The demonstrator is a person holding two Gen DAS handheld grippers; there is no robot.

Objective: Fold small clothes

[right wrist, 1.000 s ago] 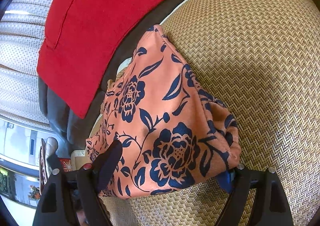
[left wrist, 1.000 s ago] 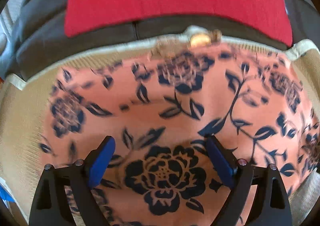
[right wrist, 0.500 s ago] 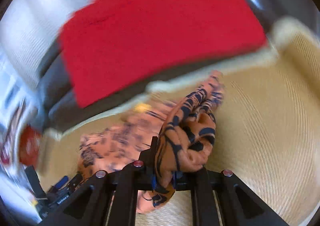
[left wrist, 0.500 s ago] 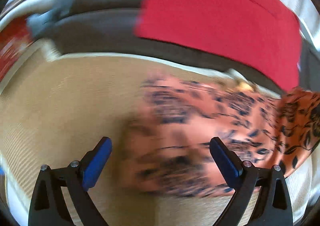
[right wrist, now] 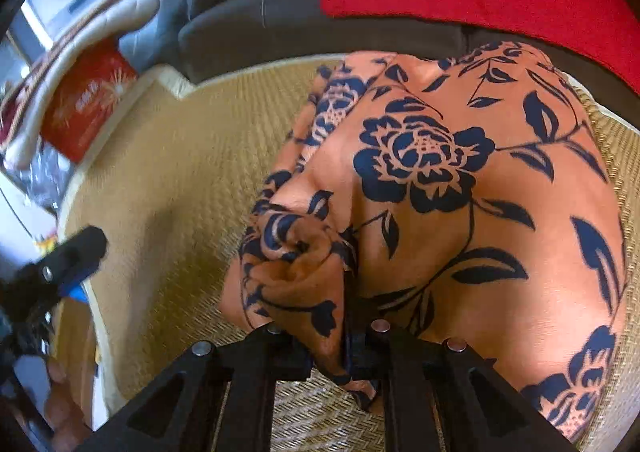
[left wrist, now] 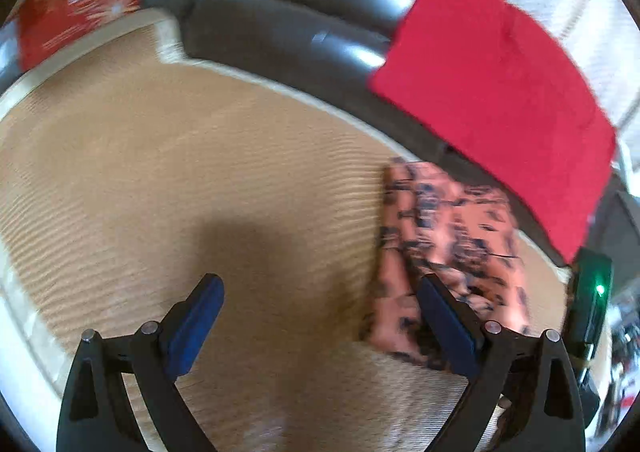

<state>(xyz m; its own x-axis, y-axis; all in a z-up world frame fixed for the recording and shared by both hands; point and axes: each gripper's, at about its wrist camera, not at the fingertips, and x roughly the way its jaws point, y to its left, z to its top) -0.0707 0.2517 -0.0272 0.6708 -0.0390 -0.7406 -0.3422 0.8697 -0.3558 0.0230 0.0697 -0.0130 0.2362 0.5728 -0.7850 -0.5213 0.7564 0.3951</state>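
Note:
An orange garment (right wrist: 460, 188) with dark blue flowers lies on a woven tan mat (right wrist: 180, 172). My right gripper (right wrist: 344, 348) is shut on a bunched edge of it, and the cloth drapes over the rest of the garment. In the left wrist view the garment (left wrist: 452, 244) is blurred, at the right. My left gripper (left wrist: 316, 320) is open and empty above the bare mat (left wrist: 200, 180); its right finger (left wrist: 448, 328) overlaps the garment's left edge. The left gripper also shows in the right wrist view (right wrist: 68, 264), at the far left.
A dark grey sofa back (left wrist: 304, 12) runs behind the mat, with a red cloth (left wrist: 500, 100) draped over it. A red printed bag (right wrist: 84, 104) stands at the mat's far left corner. The right gripper's body with a green light (left wrist: 592, 300) is at the right edge.
My right gripper closed on the garment's edge and lifted it over the rest. My left gripper, still open, swung left off the garment over bare mat.

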